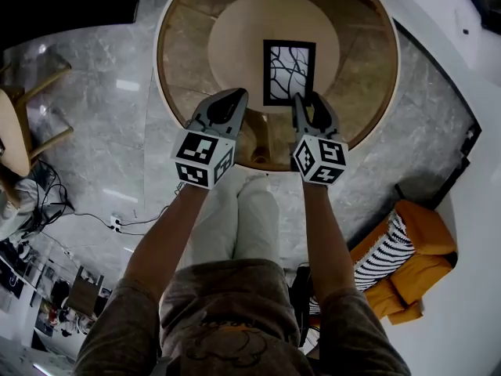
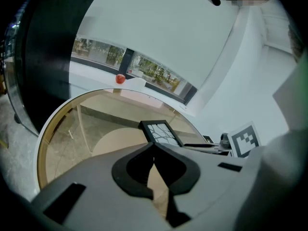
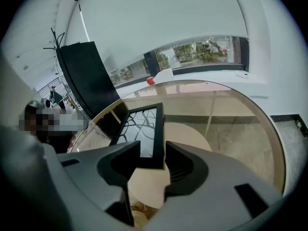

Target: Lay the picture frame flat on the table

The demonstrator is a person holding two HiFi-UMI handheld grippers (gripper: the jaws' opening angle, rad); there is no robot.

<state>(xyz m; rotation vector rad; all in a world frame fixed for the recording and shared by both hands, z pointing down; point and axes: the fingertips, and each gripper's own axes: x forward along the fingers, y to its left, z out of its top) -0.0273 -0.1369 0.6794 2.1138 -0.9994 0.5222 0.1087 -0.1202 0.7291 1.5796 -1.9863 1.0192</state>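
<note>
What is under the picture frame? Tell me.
The picture frame lies on the glass tabletop; through the glass, the table's round beige base shows around it. The part directly beneath the frame is covered.

Picture frame (image 3: pixel 142 128) corner behind right hand-held gripper (image 3: pixel 153 144)

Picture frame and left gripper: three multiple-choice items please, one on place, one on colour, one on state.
1. Where does the picture frame lie? A on the floor; B flat on the round table; C on the orange armchair.
2. What colour is its border? A black; B white; C red.
3. How do the jaws of the left gripper stand? A wide apart; B clamped on the frame; C together, empty.
Key: 1 B, the head view shows it face up there; 2 A, a black edge rings the white picture; 3 C, its own view shows the tips touching, nothing between.
</note>
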